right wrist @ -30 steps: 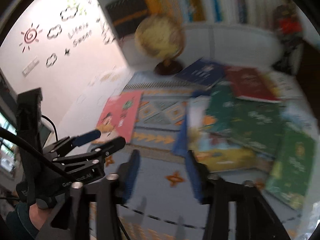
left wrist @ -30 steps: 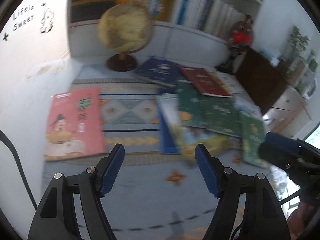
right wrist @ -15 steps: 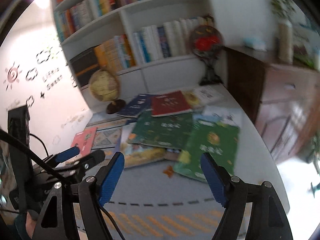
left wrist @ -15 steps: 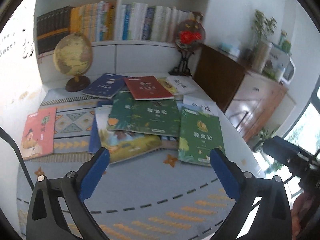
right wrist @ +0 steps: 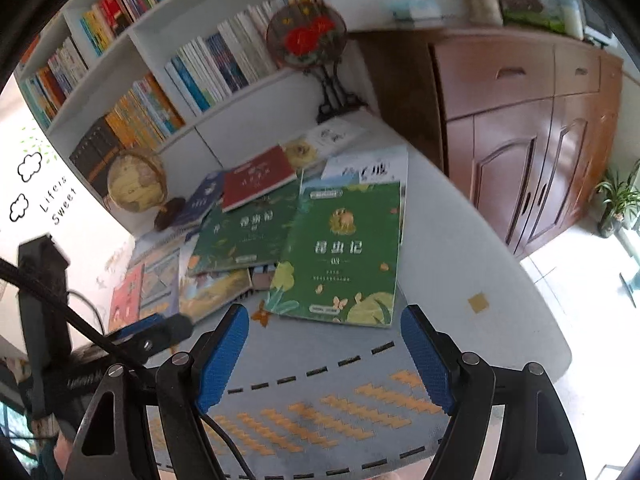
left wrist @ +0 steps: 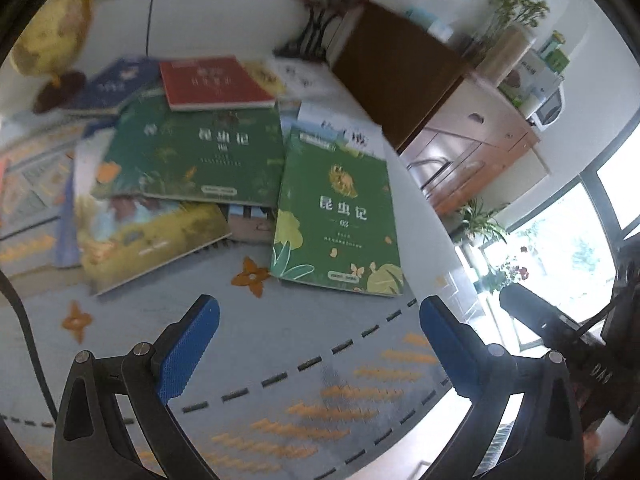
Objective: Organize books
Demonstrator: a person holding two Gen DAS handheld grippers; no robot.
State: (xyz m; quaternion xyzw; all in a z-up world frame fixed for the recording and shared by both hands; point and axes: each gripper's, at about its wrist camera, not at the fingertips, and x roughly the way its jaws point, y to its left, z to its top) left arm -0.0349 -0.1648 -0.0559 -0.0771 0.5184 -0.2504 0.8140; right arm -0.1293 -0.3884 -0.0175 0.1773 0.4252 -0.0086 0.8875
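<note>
Several books lie scattered and overlapping on a grey patterned mat. Nearest is a green book (left wrist: 340, 208) with a leaf cover, also in the right wrist view (right wrist: 344, 248). Behind it lie a second green book (left wrist: 192, 156), a red book (left wrist: 212, 82), a yellow picture book (left wrist: 148, 236) and a dark blue book (left wrist: 108, 84). My left gripper (left wrist: 320, 344) is open and empty, just short of the green book's near edge. My right gripper (right wrist: 326, 356) is open and empty, also just in front of that book (right wrist: 344, 248).
A globe (right wrist: 138, 184) stands at the back left by a white bookshelf (right wrist: 168, 56) full of upright books. A red ornamental fan (right wrist: 306, 40) on a stand is at the back. A brown wooden cabinet (right wrist: 520, 140) runs along the right. The table edge (right wrist: 532, 292) curves at right.
Both grippers have opened wider and swung right, from the pink book and the globe side toward the near green book, and have come closer to it.
</note>
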